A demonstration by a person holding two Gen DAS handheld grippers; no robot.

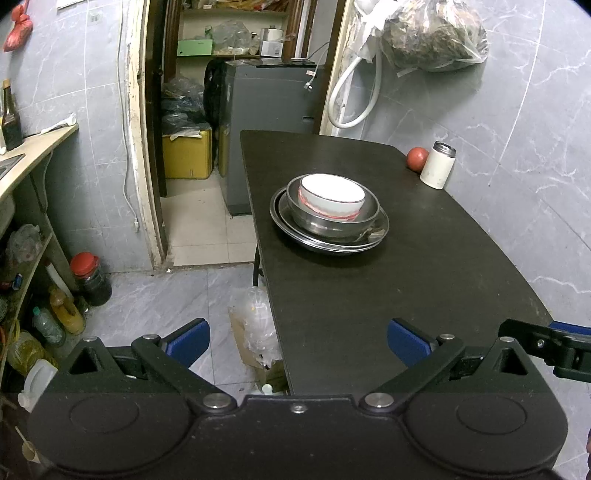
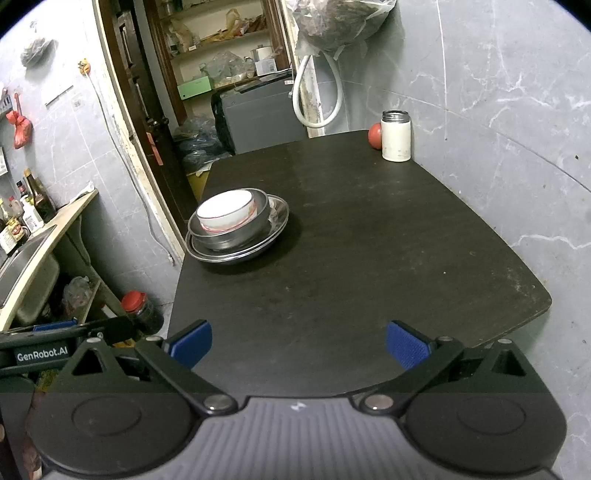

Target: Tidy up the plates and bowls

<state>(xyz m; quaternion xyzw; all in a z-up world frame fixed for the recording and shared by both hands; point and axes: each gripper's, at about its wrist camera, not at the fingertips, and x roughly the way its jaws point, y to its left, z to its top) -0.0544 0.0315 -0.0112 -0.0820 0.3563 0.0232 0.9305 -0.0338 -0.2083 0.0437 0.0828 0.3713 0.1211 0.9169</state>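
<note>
Both grippers, left gripper [image 1: 298, 341] and right gripper [image 2: 299, 341], hang at the table's [image 2: 369, 229] near edge, jaws spread wide and holding nothing. One white bowl [image 1: 331, 195] sits nested in a steel bowl [image 1: 332, 218] on steel plates [image 1: 328, 240] toward the table's left edge.

tomato [image 2: 374, 135] half hidden behind flask [image 2: 396, 136], plate [image 1: 328, 236] middle covered by steel bowl [image 1: 332, 214], bottle labels on counter [image 2: 14, 229] too small to read, hanging bag [image 2: 340, 22] cut by top edge
</note>
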